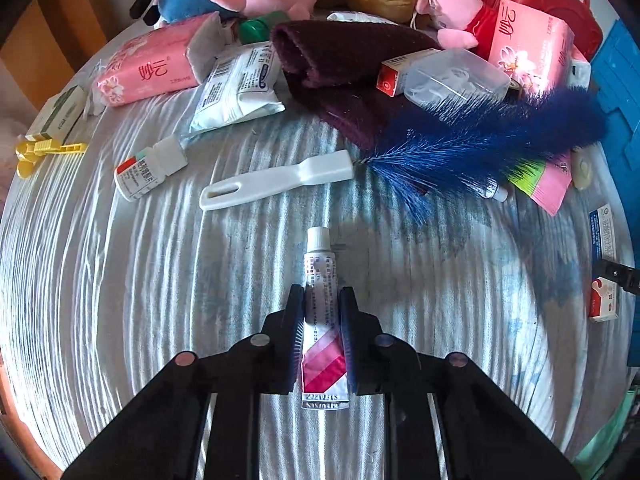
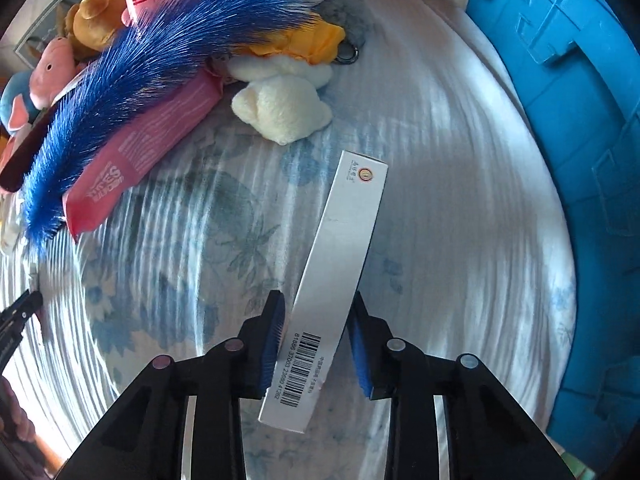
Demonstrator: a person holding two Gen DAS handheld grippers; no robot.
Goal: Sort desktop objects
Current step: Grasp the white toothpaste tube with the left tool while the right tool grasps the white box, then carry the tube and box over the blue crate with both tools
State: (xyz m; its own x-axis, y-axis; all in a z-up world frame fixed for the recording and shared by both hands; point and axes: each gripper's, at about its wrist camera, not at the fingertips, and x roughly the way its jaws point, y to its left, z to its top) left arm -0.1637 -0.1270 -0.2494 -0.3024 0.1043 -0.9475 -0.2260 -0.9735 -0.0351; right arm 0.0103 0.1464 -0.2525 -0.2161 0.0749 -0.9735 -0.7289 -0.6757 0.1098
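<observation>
Two handheld grippers point steeply down over a tabletop (image 1: 120, 280) covered in a pale floral cloth, each taking one item out of the clutter to be sorted. The left gripper (image 1: 322, 334) has its jaws nearly closed on the lower half of a small ointment tube (image 1: 320, 280), which lies flat with its white cap pointing away. The right gripper (image 2: 316, 344) has its jaws partly closed around the near end of a long white box (image 2: 340, 260) lying at a slant; the pads appear to touch its sides. Farther off lie a blue brush (image 1: 460, 140), tissue packs and plush toys. A blue bin (image 2: 580, 120) stands at the right.
</observation>
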